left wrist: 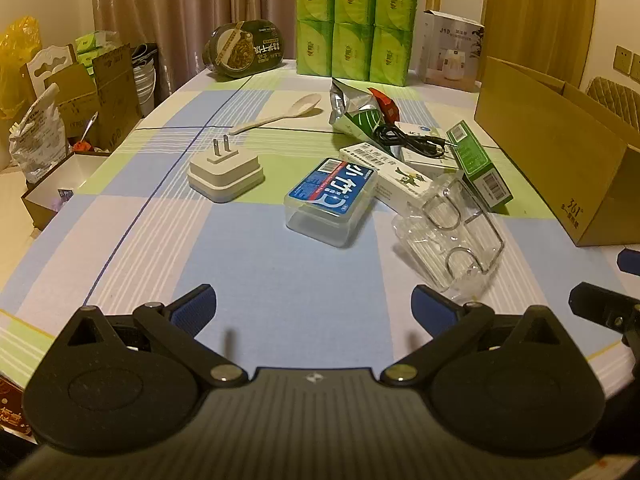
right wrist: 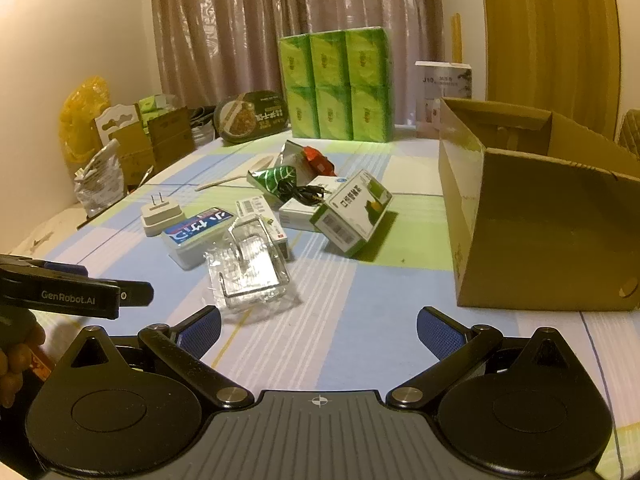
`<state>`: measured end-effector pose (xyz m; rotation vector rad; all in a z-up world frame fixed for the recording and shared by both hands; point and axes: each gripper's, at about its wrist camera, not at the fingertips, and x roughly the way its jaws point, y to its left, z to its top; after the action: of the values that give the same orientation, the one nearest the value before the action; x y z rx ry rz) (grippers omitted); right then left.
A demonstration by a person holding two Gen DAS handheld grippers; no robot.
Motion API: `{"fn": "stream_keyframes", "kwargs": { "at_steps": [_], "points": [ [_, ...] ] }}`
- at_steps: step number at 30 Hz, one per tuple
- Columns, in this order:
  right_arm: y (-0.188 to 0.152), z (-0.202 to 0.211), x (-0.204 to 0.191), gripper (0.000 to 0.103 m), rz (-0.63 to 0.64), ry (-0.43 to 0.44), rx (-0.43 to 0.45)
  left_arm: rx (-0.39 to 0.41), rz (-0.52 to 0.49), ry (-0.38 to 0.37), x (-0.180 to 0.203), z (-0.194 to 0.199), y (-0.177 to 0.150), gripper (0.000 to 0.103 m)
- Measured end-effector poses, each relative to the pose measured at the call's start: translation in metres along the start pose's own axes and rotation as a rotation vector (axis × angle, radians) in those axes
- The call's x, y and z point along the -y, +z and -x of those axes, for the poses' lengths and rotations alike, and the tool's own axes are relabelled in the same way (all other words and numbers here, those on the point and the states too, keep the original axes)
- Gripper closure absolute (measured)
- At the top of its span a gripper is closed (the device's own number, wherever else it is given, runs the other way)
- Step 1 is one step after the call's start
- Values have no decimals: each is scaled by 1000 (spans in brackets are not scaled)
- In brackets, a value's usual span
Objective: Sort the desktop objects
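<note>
Loose objects lie on a checked tablecloth: a white plug adapter, a clear box with a blue label, a clear plastic pack with metal hooks, a white medicine box, a green box, a black cable, a foil snack bag and a white spoon. An open cardboard box stands at the right. My left gripper is open and empty, short of the blue-label box. My right gripper is open and empty, just right of the hook pack.
Green tissue packs, a dark instant-food bowl and a white product box stand at the table's far edge. Cardboard boxes and bags crowd the floor at the left. The left gripper's body shows in the right wrist view.
</note>
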<state>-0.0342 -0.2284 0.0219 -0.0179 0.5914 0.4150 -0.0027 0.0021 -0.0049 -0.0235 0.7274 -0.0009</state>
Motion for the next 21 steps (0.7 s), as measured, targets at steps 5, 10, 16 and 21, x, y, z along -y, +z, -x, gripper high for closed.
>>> {"fn": "stream_keyframes", "kwargs": {
  "at_steps": [5,10,16,21],
  "points": [
    [0,0,2,2,-5,2,1,-4,-11,-1,3,0,-2,1],
    [0,-1,2,2,7,12,-3,-4,-9,-1,3,-1,-2,1],
    [-1,-2,0,2,11,10,-6,1,0,-4,2,0,-3,1],
    [-2,-3,-1,2,19,13,-10,3,3,-2,1,0,-2,1]
  ]
}}
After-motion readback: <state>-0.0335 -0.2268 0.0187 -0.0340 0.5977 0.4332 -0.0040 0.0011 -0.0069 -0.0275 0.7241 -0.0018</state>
